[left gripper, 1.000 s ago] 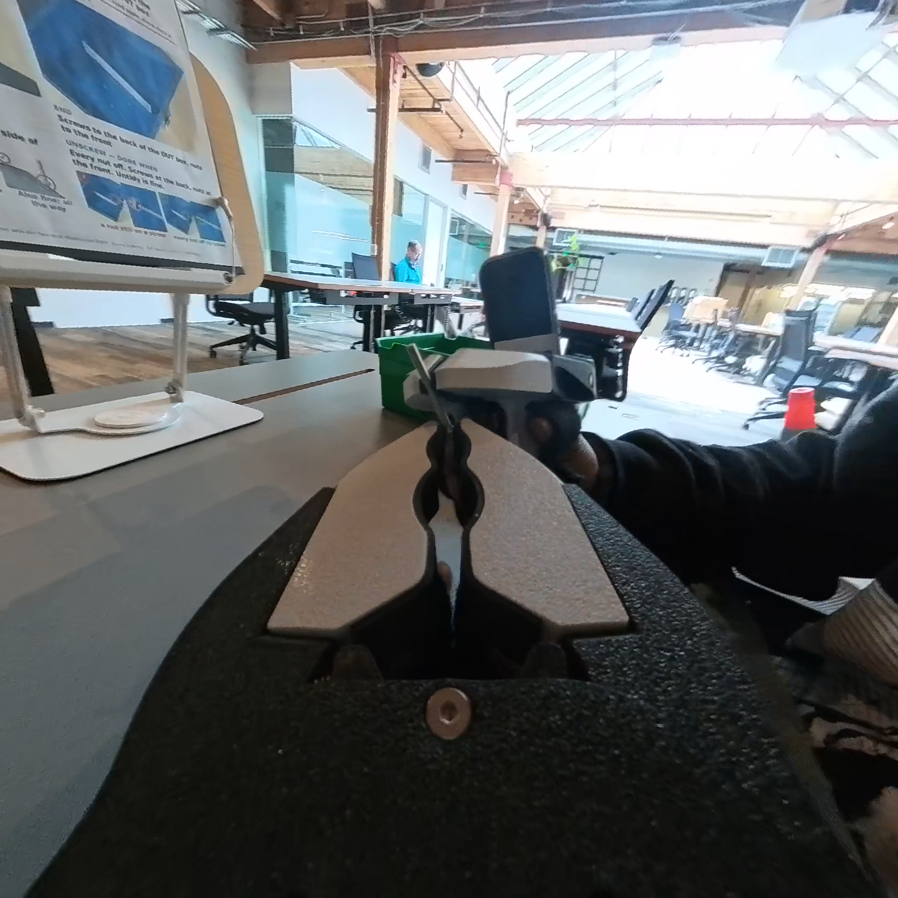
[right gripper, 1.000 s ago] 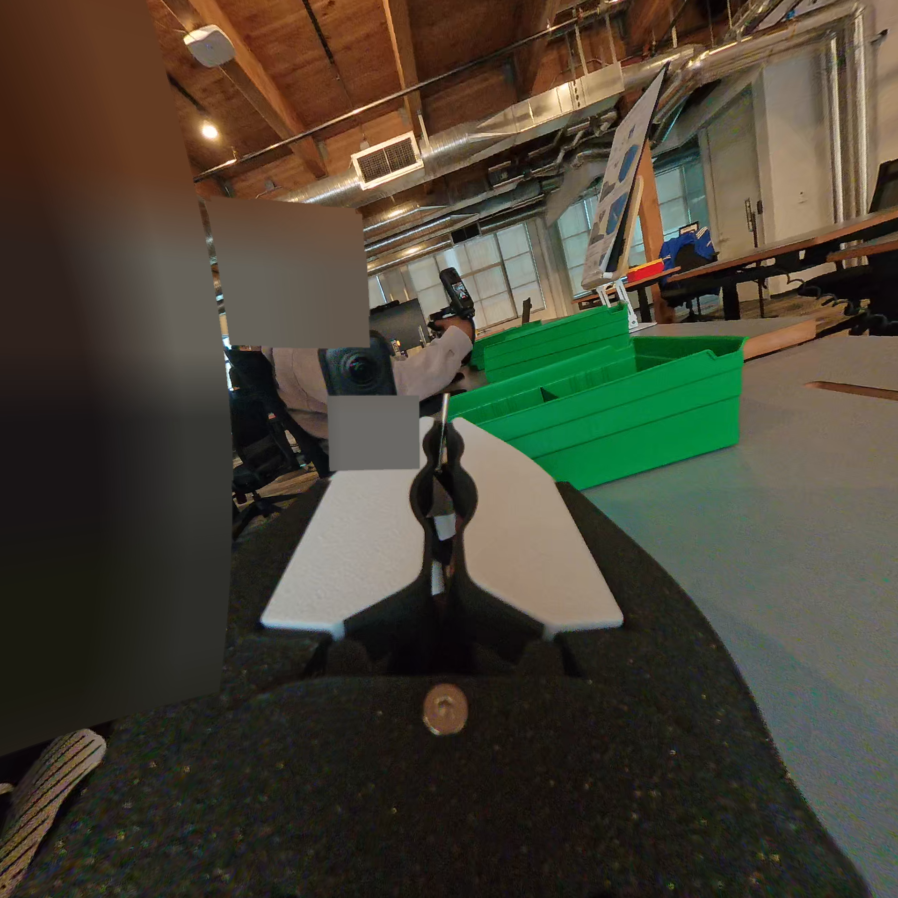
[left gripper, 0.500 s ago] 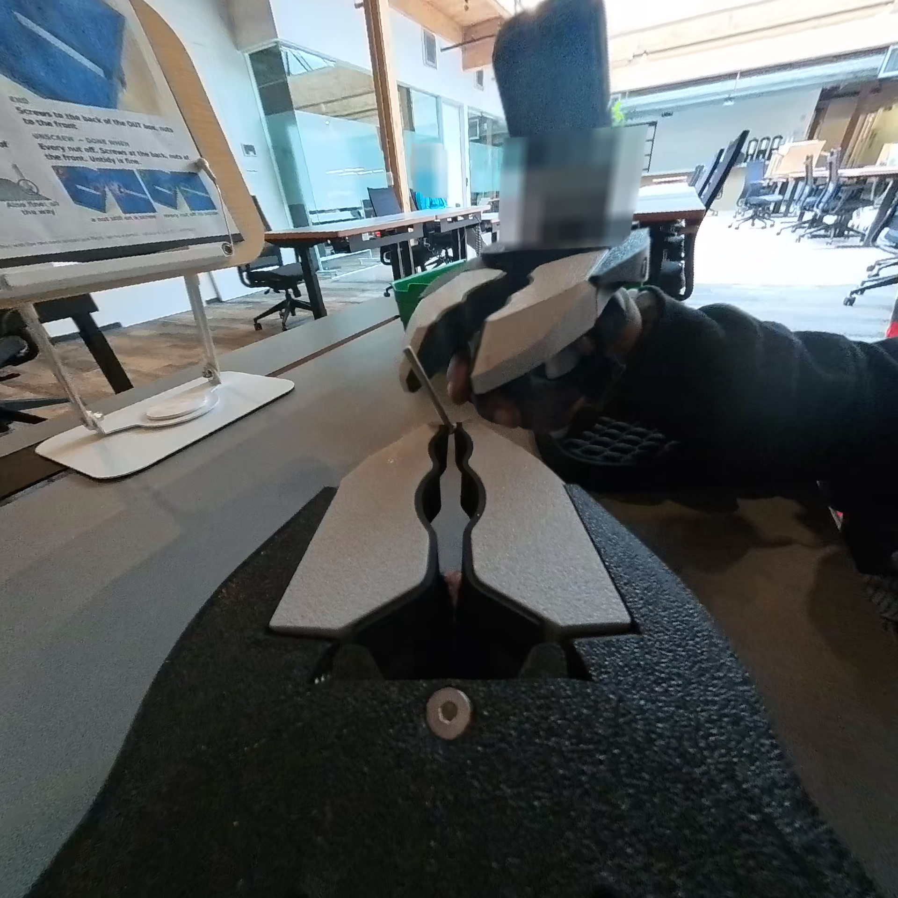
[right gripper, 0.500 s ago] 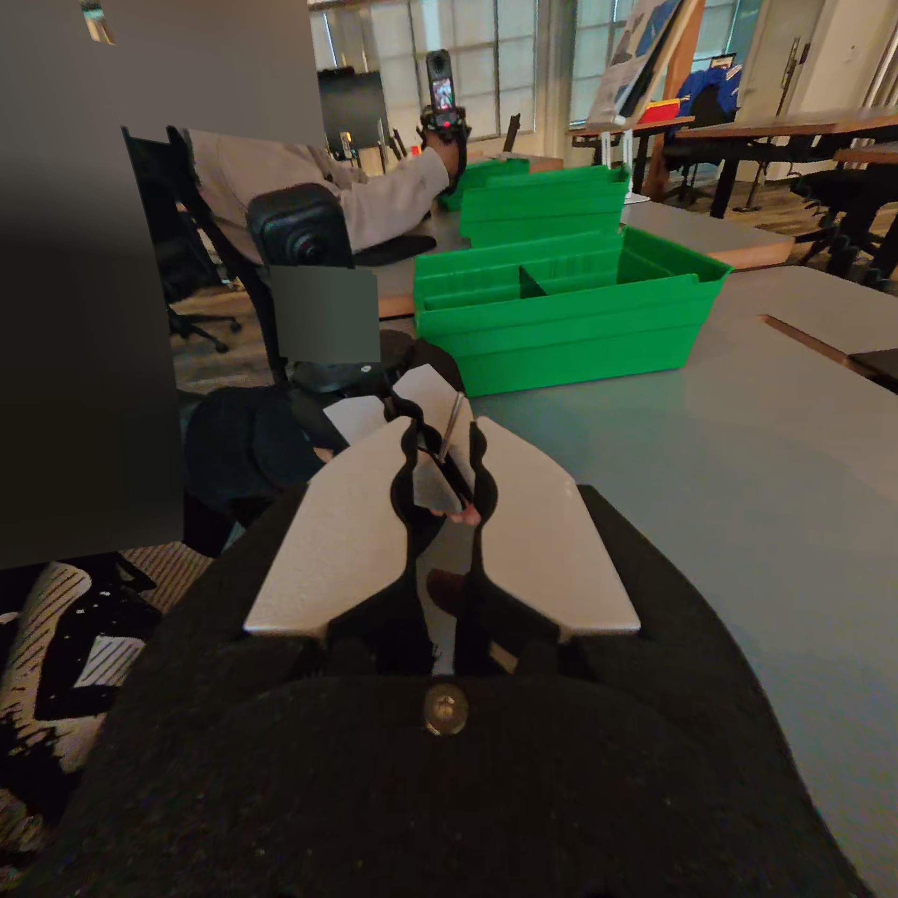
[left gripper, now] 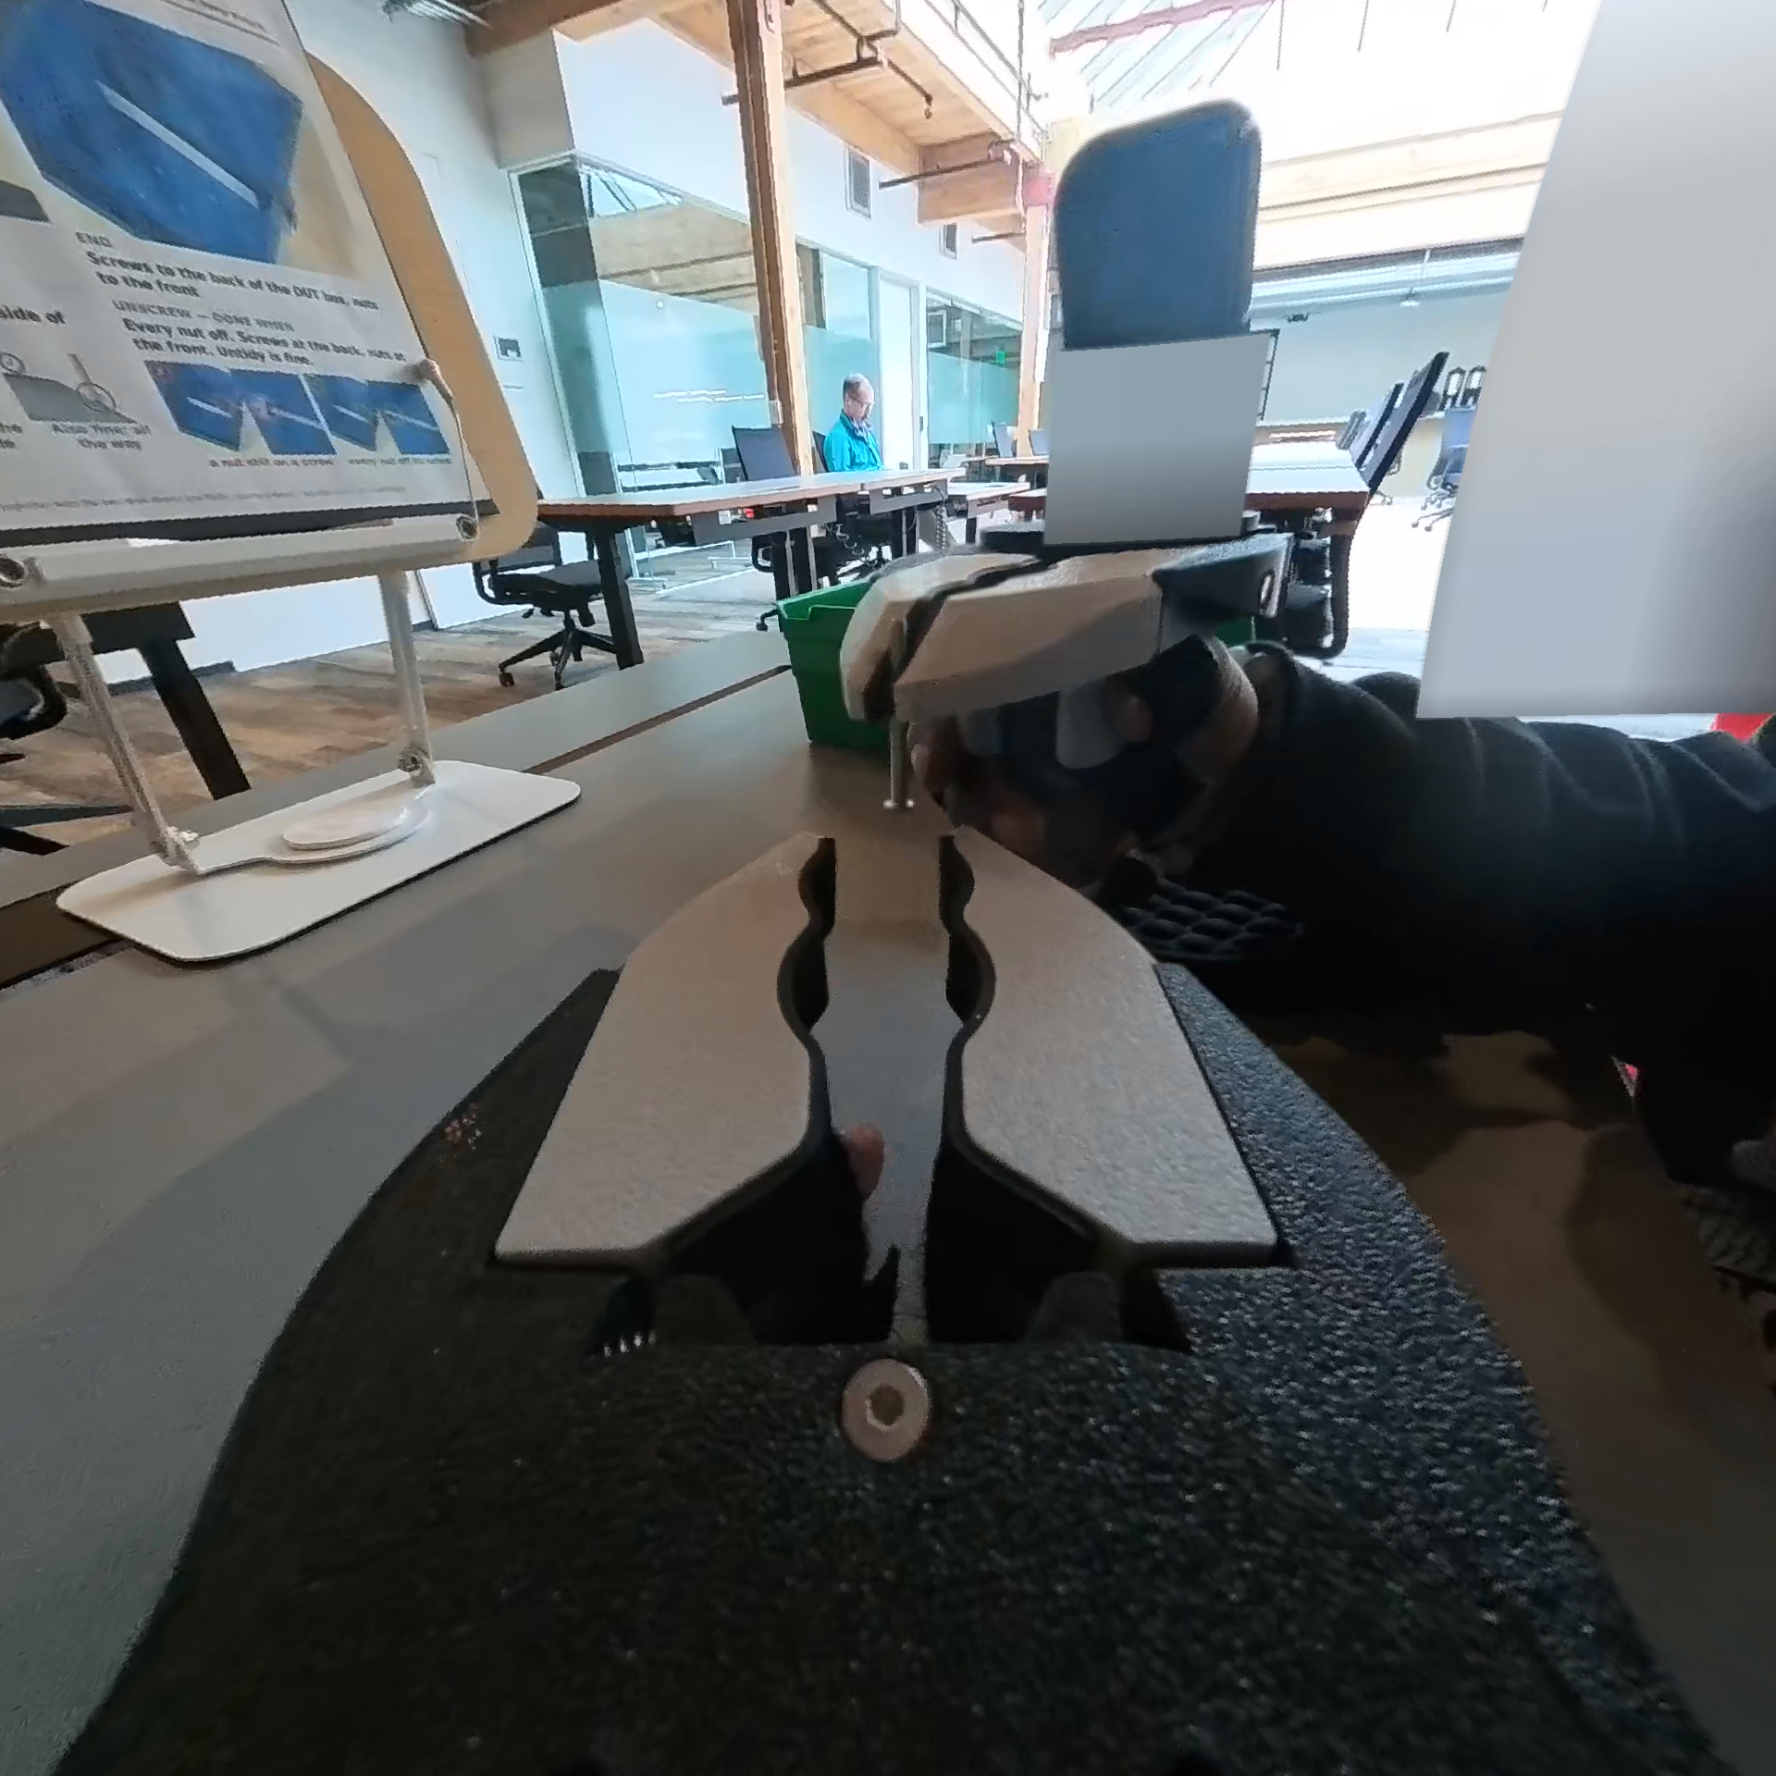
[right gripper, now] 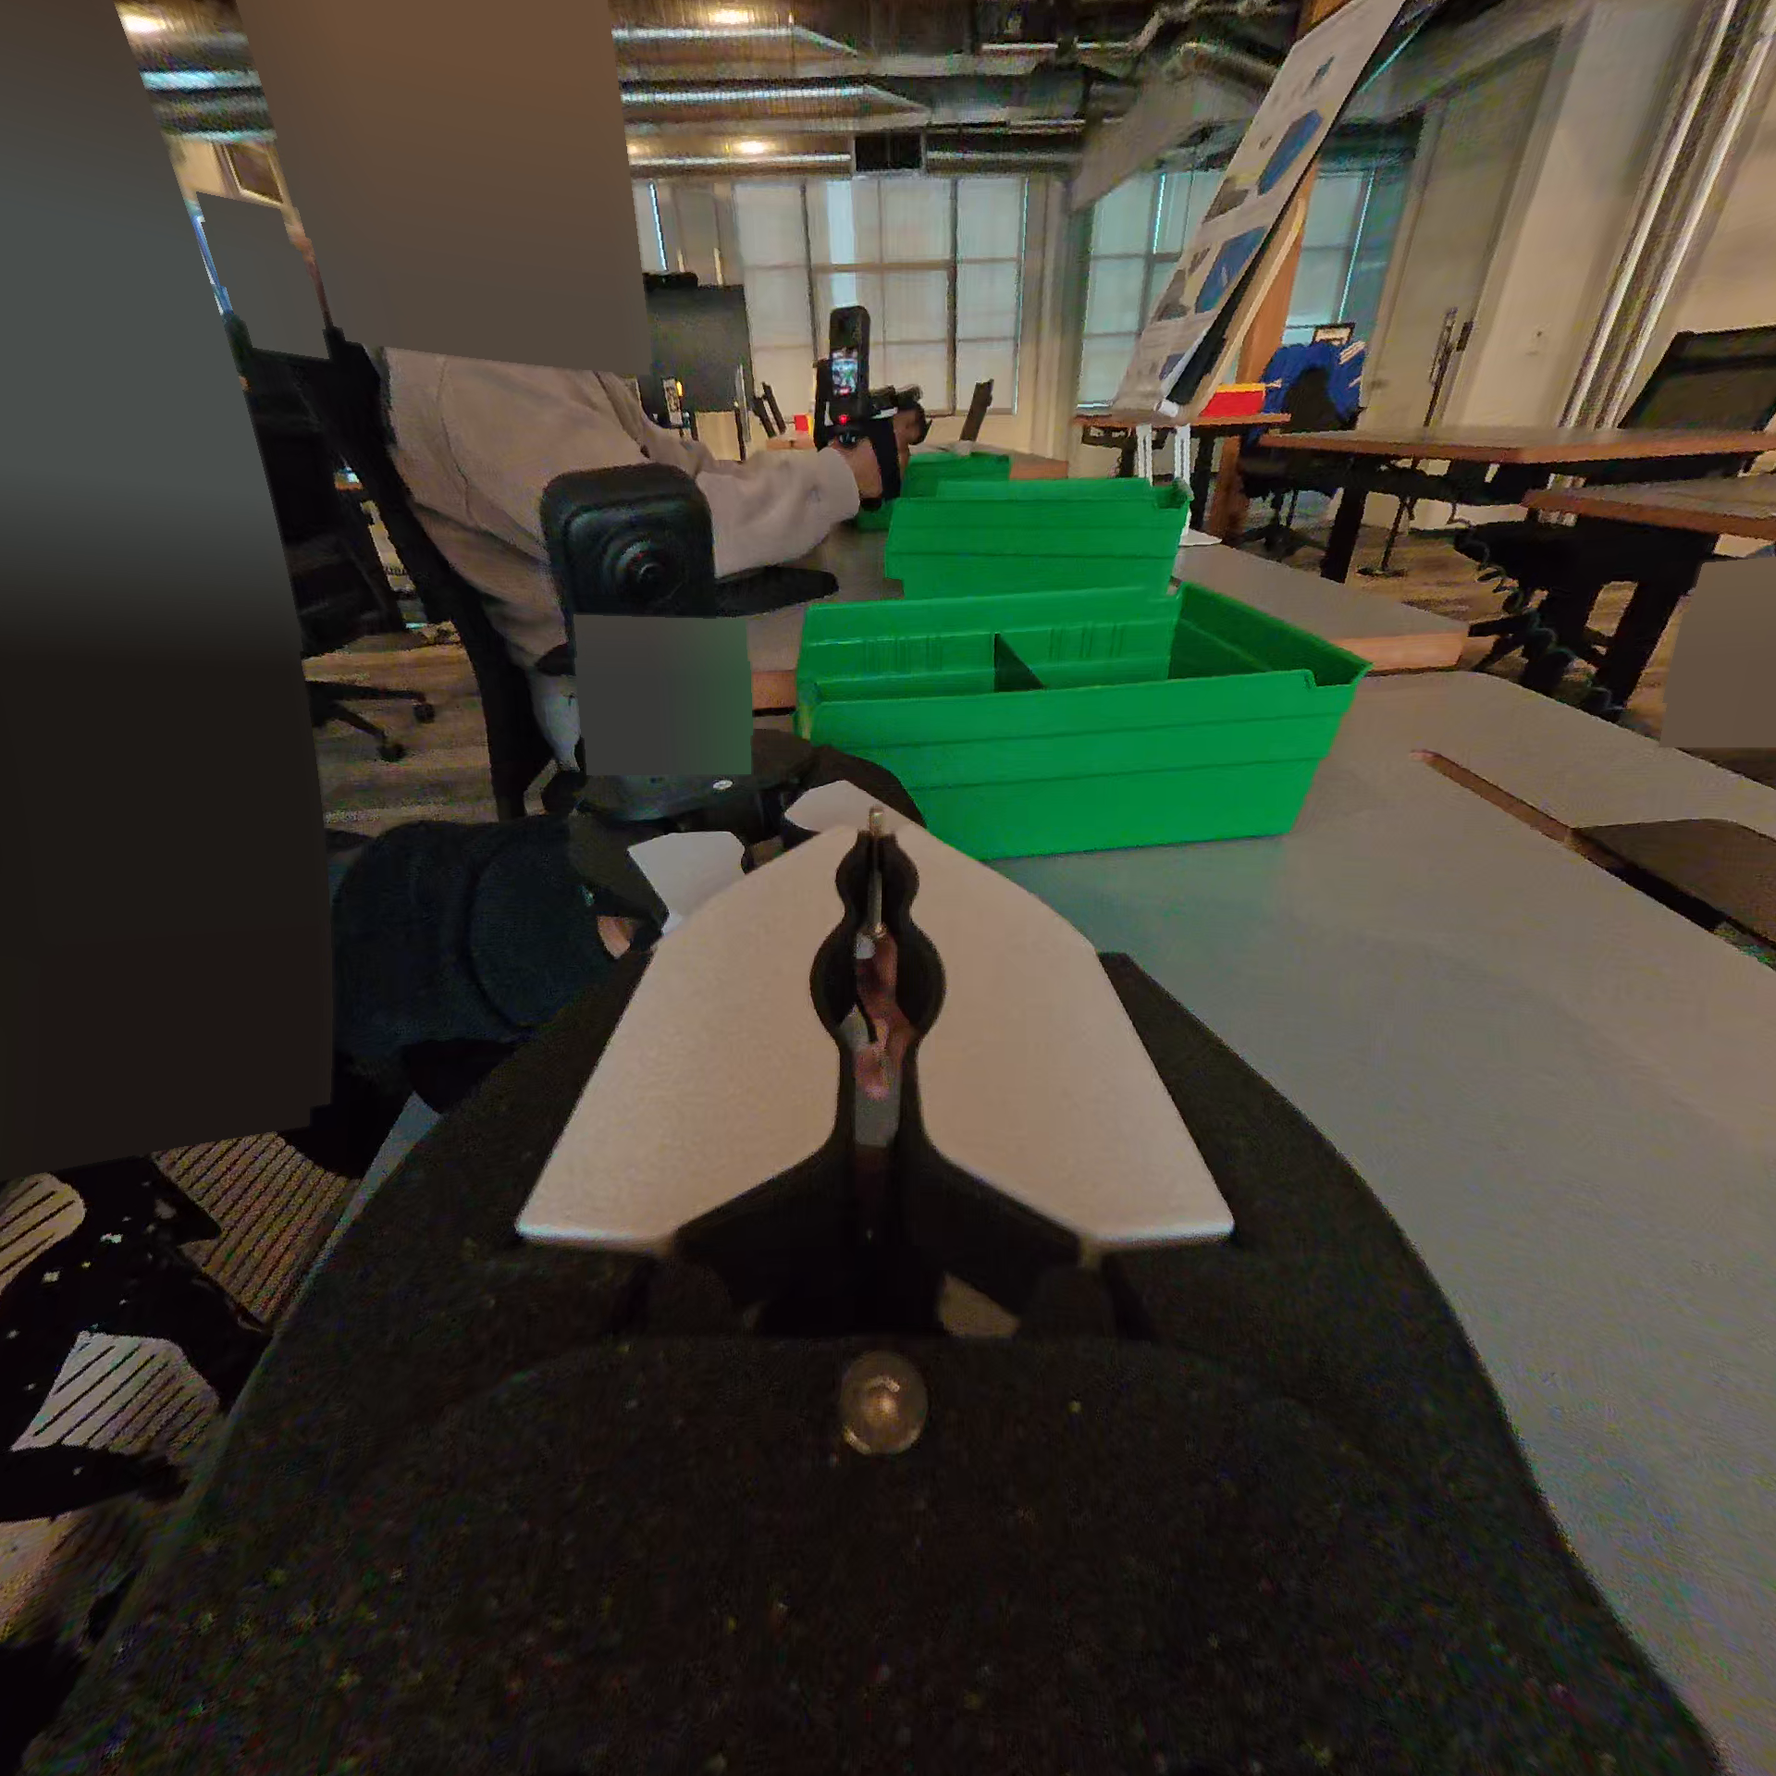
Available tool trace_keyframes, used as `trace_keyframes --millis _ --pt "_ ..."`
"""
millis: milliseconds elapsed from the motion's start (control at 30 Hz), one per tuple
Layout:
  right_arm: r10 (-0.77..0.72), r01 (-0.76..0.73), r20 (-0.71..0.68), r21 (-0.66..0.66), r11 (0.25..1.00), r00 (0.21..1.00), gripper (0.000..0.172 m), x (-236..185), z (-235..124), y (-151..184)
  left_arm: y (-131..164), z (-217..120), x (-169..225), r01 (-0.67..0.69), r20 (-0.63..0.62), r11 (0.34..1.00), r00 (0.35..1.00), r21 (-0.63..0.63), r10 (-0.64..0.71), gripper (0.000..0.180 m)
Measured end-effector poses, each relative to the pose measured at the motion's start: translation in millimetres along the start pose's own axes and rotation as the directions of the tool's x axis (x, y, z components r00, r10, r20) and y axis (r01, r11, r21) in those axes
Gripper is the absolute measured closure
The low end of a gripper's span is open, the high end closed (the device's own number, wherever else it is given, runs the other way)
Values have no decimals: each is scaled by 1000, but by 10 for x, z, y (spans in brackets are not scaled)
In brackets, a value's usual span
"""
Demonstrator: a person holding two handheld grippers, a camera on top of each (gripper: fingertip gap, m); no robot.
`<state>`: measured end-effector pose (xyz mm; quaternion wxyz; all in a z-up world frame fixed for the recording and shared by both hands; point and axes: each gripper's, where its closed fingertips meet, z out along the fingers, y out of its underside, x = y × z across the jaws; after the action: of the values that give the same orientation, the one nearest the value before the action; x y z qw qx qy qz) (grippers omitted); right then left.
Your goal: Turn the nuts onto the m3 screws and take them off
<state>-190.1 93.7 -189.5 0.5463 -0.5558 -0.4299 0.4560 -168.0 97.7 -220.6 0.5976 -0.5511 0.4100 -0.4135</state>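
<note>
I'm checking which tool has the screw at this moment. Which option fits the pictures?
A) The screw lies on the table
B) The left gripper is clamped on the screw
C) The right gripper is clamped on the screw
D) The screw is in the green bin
C: the right gripper is shut on the thin metal screw, which in the left wrist view hangs below its fingertips, while the left gripper stands open and empty.

Sign stand (left gripper: 317,846) sitting on the bench (left gripper: 288,1038), left of the left gripper (left gripper: 884,855); bin (left gripper: 817,663) standing behind the right gripper (left gripper: 879,673); screw (left gripper: 899,769) hanging down from it, just ahead of the left one; more bins (right gripper: 1038,538) lying behind the nearest.
</note>
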Motion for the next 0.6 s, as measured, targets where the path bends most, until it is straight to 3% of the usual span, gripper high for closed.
trace_keyframes --millis 600 --pt "-9 9 16 -2 1000 1000 171 -18 61 76 37 28 24 16 -20 1000 1000 -25 -17 170"
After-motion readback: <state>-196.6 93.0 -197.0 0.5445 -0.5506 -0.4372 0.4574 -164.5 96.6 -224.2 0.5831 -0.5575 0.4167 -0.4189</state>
